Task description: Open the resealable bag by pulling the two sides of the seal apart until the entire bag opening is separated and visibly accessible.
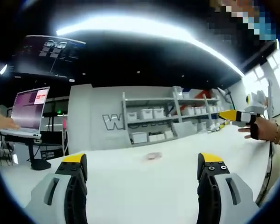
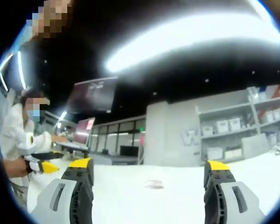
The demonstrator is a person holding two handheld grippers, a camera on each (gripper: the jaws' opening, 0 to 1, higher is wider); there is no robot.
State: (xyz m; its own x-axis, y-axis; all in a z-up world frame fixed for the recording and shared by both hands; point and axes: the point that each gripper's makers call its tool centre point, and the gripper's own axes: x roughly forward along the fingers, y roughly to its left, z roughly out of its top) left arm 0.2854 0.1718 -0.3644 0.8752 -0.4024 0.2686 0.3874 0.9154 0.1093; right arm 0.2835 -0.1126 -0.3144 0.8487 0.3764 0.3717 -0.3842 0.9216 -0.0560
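Yellow-tipped jaws on my left tongs [image 1: 142, 163] stand wide apart with nothing between them, held above the white worktop [image 1: 130, 196]. My right tongs [image 2: 149, 170] are spread the same way, also holding nothing. The resealable bag [image 1: 152, 156] lies flat on the worktop well ahead of the left tongs, roughly between the jaws in the left gripper view; it is small and blurred, so I cannot tell the state of its seal. In the right gripper view the bag [image 2: 154, 184] sits likewise ahead, apart from both jaws. Beyond it I see a grey wall with shelves [image 1: 168, 116] of white boxes, and a laptop [image 1: 30, 109] off to the side.
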